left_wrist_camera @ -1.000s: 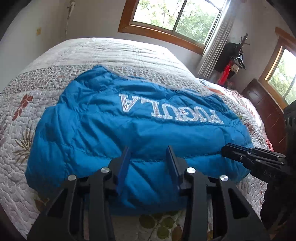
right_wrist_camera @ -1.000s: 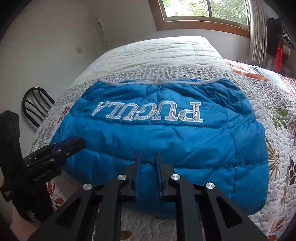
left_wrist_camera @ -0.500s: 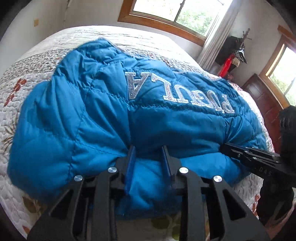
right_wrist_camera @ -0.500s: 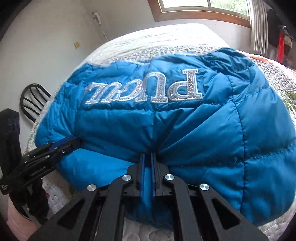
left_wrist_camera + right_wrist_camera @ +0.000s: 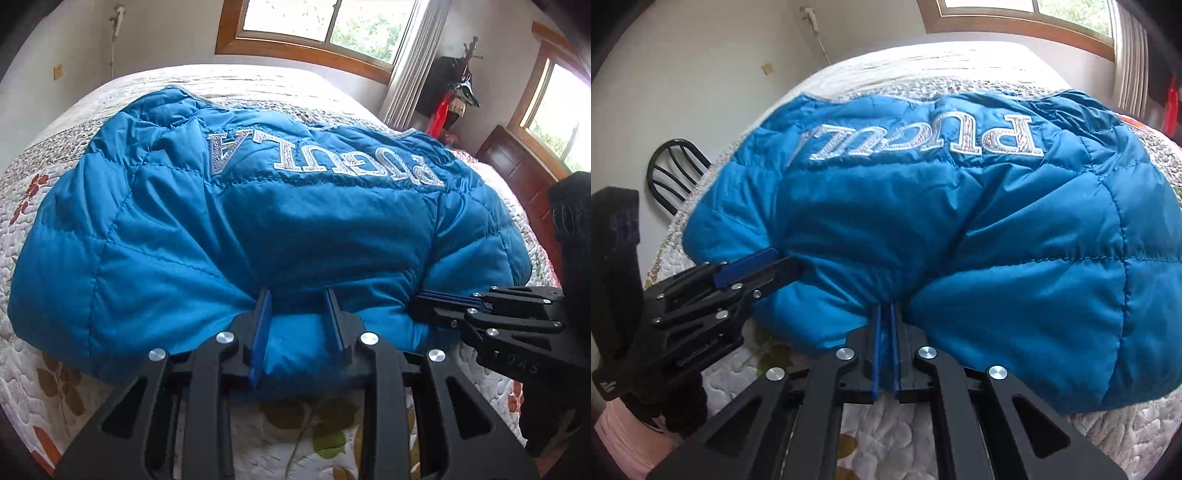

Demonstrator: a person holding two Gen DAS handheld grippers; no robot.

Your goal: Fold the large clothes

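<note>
A blue padded jacket (image 5: pixel 258 221) with silver lettering lies back-up on the bed, its near hem bunched into a bulge. My left gripper (image 5: pixel 297 295) is shut on a thick fold of that hem, and the blue fabric fills the gap between its pads. In the right wrist view the jacket (image 5: pixel 997 240) bulges over my right gripper (image 5: pixel 885 306), whose jaws stand almost together, pinching a thin fold of the hem. Each gripper shows in the other's view: the right gripper (image 5: pixel 417 301) bites the hem on the right, the left gripper (image 5: pixel 783 262) on the left.
The jacket rests on a white quilt (image 5: pixel 55 387) with a leaf and flower print that covers a large bed. A black chair (image 5: pixel 672 173) stands at the bed's left side. Dark wooden furniture (image 5: pixel 517 158) and a window (image 5: pixel 325 26) lie beyond.
Both grippers closed on the near hem of the flat jacket. The fabric has since bunched and risen into a bulge in front of both cameras.
</note>
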